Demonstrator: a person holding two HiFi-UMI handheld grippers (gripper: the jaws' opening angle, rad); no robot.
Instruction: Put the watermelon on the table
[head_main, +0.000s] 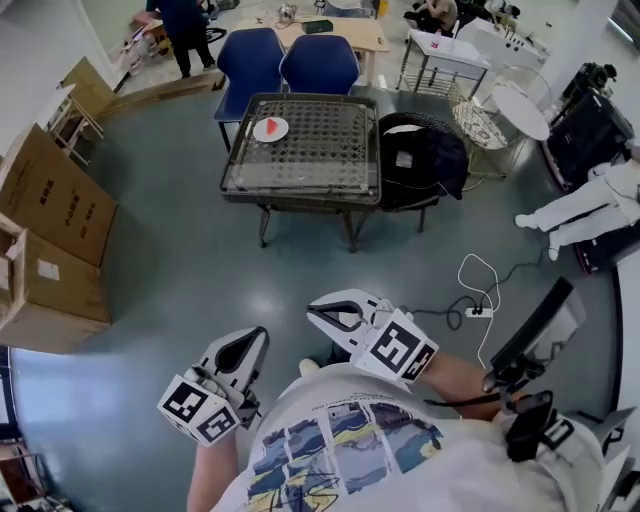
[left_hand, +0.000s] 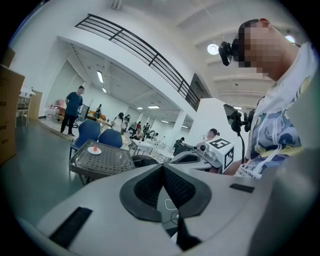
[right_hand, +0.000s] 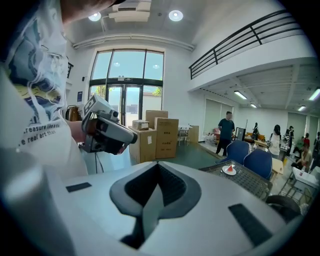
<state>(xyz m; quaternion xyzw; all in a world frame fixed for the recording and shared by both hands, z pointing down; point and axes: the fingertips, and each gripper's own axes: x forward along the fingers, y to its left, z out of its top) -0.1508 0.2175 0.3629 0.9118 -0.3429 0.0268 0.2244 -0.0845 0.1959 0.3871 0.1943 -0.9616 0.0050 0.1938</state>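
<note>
A red watermelon slice (head_main: 270, 126) lies on a white plate (head_main: 271, 135) near the far left corner of a glass-topped wicker table (head_main: 330, 185), some way ahead across the floor. The slice also shows small in the left gripper view (left_hand: 94, 148) and the right gripper view (right_hand: 230, 169). My left gripper (head_main: 257, 336) is held close to my body, shut and empty. My right gripper (head_main: 314, 312) is beside it, also shut with nothing between its pads. Both are far from the table. Each gripper's own view shows its jaws closed together (left_hand: 162, 167) (right_hand: 157, 166).
Two blue chairs (head_main: 285, 62) stand behind the table, and a black seat with a dark bag (head_main: 422, 158) is at its right. Cardboard boxes (head_main: 50, 205) line the left. A white cable and power strip (head_main: 478, 305) lie on the floor to the right. A person (head_main: 185, 30) stands far back.
</note>
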